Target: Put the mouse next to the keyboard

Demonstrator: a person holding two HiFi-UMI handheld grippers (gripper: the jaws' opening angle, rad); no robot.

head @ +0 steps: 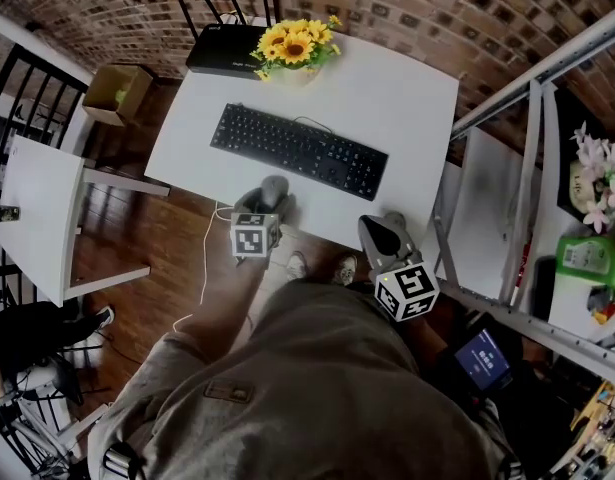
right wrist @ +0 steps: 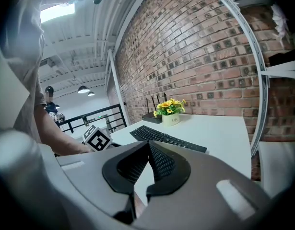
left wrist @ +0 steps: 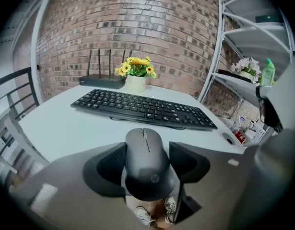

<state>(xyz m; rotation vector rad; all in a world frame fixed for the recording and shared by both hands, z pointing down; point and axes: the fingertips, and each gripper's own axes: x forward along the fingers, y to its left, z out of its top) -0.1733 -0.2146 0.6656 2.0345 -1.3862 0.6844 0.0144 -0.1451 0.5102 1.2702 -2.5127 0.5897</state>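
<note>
A dark grey mouse (left wrist: 145,157) sits between the jaws of my left gripper (left wrist: 147,153), whose pads press on both its sides. Its rear overhangs the front edge of the white table (left wrist: 56,123), with shoes and floor visible beneath. In the head view the mouse (head: 275,190) and left gripper (head: 268,202) are just in front of the black keyboard (head: 297,150), toward its left half. The keyboard (left wrist: 142,108) lies across the middle of the table. My right gripper (head: 385,236) hovers off the table's front right edge; its jaws (right wrist: 148,145) are shut with nothing between them.
A pot of yellow flowers (head: 292,53) and a black router (head: 222,48) stand at the table's back. A metal shelf rack (head: 527,168) with a green bottle (head: 587,258) is on the right. A small white side table (head: 37,208) and a cardboard box (head: 117,93) are on the left.
</note>
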